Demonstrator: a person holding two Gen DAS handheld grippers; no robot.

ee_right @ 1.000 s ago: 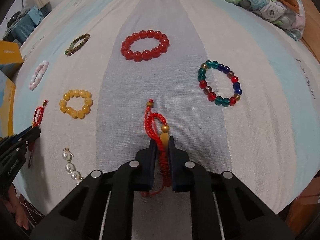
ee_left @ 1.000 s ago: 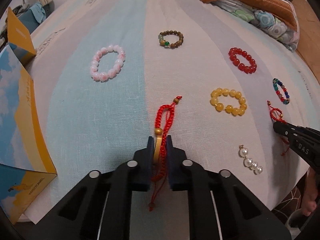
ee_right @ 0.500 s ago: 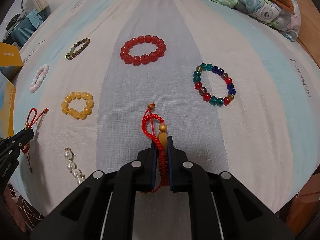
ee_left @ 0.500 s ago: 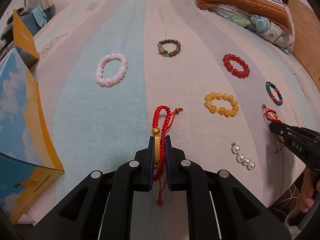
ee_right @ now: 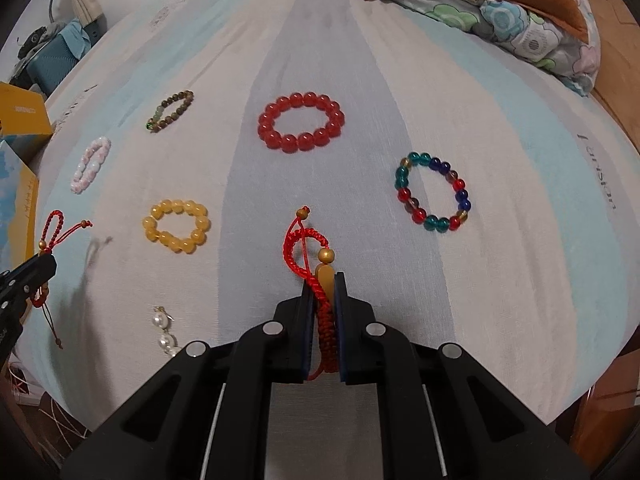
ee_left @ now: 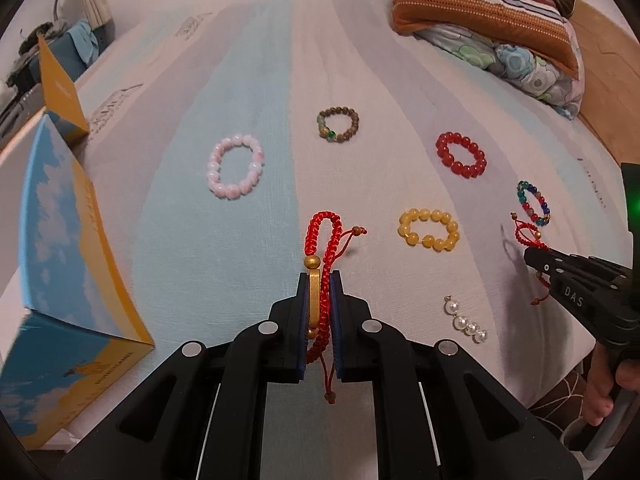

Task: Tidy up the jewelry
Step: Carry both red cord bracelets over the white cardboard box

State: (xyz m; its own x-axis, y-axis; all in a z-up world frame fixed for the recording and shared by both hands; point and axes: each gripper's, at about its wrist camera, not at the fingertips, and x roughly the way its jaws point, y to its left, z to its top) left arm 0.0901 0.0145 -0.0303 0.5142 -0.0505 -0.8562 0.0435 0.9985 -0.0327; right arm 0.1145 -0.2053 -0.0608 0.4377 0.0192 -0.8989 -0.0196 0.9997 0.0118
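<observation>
My left gripper (ee_left: pixel 320 280) is shut on a red braided cord bracelet (ee_left: pixel 322 236) with gold beads and holds it above the striped bedsheet (ee_left: pixel 224 88). My right gripper (ee_right: pixel 323 280) is shut on a second red cord bracelet (ee_right: pixel 298 244), also lifted. Each gripper shows in the other's view: the right gripper (ee_left: pixel 534 254) and the left gripper (ee_right: pixel 46 266). Lying on the sheet are pink (ee_left: pixel 235 171), brown (ee_left: pixel 338 125), red (ee_right: pixel 301 122), yellow (ee_right: pixel 176 226) and multicoloured (ee_right: pixel 434 192) bead bracelets and a pearl piece (ee_left: pixel 466 320).
An open blue and yellow box (ee_left: pixel 60 240) stands at the left edge of the bed. Folded quilts and a pillow (ee_left: pixel 492 28) lie at the far right. The bed's front edge runs just below the grippers.
Both grippers have risen and pulled back with their red cord bracelets, which now hang clear of the sheet. The other jewelry has not moved.
</observation>
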